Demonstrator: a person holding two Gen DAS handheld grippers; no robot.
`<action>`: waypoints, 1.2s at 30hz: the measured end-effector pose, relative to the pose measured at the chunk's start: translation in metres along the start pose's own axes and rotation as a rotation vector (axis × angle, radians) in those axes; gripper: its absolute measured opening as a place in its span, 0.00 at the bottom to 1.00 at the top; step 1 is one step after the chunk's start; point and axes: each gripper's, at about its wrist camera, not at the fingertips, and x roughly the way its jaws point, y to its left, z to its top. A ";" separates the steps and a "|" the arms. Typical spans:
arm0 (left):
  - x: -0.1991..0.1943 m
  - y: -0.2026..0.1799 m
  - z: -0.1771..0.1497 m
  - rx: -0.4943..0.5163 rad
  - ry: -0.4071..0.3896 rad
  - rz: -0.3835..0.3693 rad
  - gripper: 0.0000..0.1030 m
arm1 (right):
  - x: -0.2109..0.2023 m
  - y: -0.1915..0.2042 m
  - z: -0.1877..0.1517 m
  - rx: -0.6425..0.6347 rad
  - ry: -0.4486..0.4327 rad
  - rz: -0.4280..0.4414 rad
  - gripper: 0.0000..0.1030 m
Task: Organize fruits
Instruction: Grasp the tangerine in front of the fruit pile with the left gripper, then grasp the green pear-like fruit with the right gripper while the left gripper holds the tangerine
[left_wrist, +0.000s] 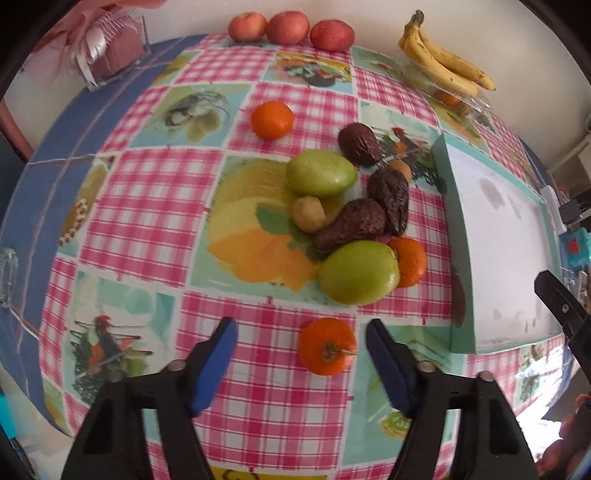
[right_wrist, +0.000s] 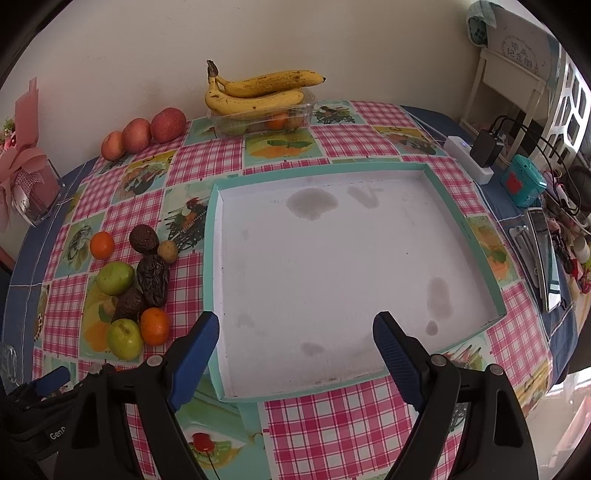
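My left gripper (left_wrist: 301, 354) is open, its blue fingers on either side of an orange mandarin (left_wrist: 327, 346) on the checked tablecloth. Beyond it lies a pile of fruit: two green apples (left_wrist: 359, 272), dark wrinkled avocados (left_wrist: 351, 225), a second mandarin (left_wrist: 409, 261) and a small yellowish fruit (left_wrist: 308, 213). A third mandarin (left_wrist: 272, 120) lies apart, farther back. My right gripper (right_wrist: 295, 341) is open and empty over the near edge of a shallow white tray with a teal rim (right_wrist: 428, 170). The pile shows left of the tray in the right wrist view (right_wrist: 131, 291).
Three red apples (left_wrist: 290, 28) line the back wall. Bananas (right_wrist: 258, 92) rest on a clear plastic box of fruit (right_wrist: 262, 120). A pink gift box (right_wrist: 29, 184) stands at the back left. A power strip, chargers and clutter (right_wrist: 532, 206) lie right of the tray.
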 end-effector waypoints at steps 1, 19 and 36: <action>0.002 -0.003 0.000 0.005 0.011 -0.010 0.63 | 0.000 0.000 0.000 0.000 -0.001 0.005 0.83; -0.012 0.011 0.006 -0.094 -0.078 -0.015 0.37 | -0.003 0.014 0.007 -0.032 -0.029 0.041 0.83; -0.045 0.096 0.007 -0.361 -0.220 0.049 0.37 | 0.015 0.102 -0.008 -0.266 0.049 0.198 0.75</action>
